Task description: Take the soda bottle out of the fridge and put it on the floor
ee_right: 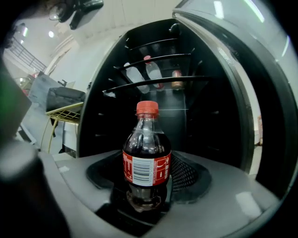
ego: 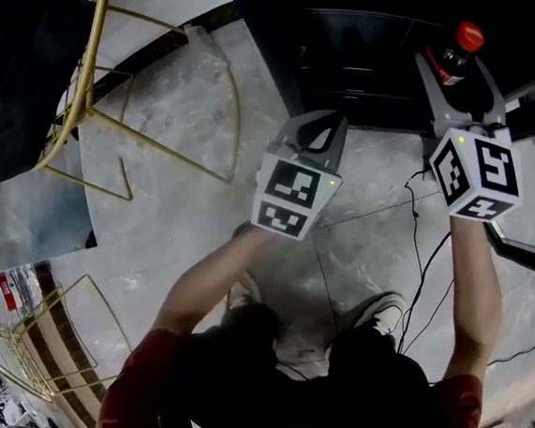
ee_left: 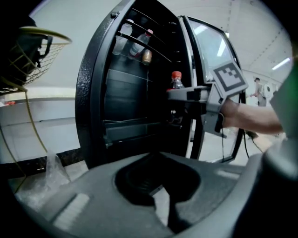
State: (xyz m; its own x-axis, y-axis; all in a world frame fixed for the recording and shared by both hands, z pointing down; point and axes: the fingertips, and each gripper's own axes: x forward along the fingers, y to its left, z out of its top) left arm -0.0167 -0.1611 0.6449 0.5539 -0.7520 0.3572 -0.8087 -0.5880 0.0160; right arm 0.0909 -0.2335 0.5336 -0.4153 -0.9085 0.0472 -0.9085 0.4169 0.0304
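Since the right gripper [ego: 457, 78] has its jaws clamped on the soda bottle [ee_right: 146, 160], the bottle stands upright between them. It is gripped low on its body with the red cap above, its long axis crossing the jaws. Beyond the jaws gapes the open fridge [ee_right: 212, 107], and the bottle looks clear of its shelves. Well below the jaws lies the floor [ego: 174, 209], so the coming move is probably straight down. Off to the side, the left gripper [ego: 330, 128] hangs with jaws closed on nothing.
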